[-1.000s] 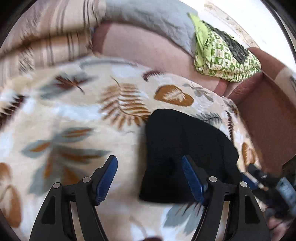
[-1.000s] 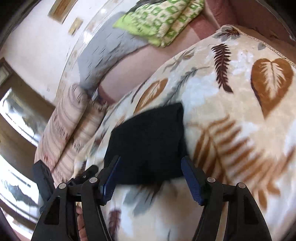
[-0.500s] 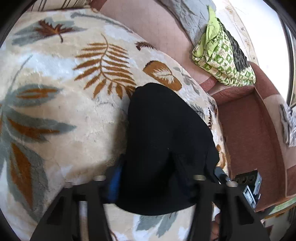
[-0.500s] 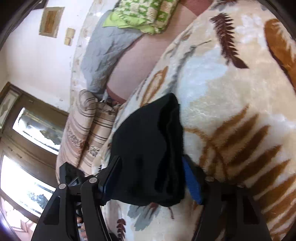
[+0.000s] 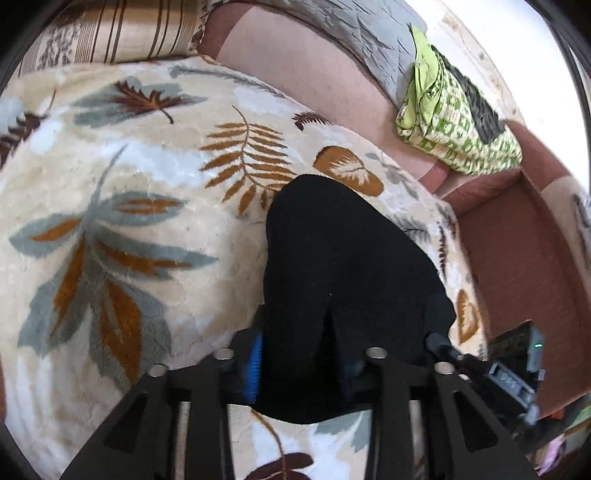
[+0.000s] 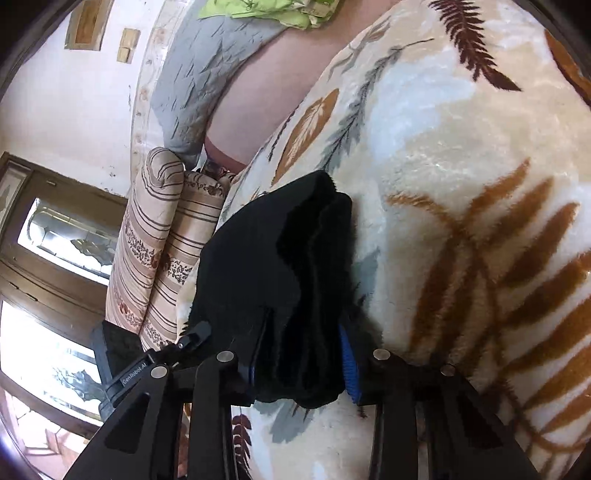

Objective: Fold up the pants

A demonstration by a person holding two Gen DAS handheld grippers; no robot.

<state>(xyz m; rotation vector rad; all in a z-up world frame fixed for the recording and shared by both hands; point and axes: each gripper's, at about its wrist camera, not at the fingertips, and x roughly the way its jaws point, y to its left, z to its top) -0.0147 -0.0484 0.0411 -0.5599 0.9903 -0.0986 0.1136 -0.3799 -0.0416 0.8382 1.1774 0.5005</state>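
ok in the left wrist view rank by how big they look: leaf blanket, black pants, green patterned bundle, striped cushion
1. leaf blanket
2. black pants, enlarged by nearness to the camera
3. green patterned bundle and striped cushion: look alike; the cushion is cut off by the frame

A plush cream blanket with brown and grey leaf prints point(image 5: 140, 206) covers the pink sofa point(image 5: 317, 77). Folded black fabric pants point(image 5: 332, 266) lie directly on it.

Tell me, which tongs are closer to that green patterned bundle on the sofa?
Hard to separate: left tongs and right tongs both clamp the black pants, well short of the green bundle.
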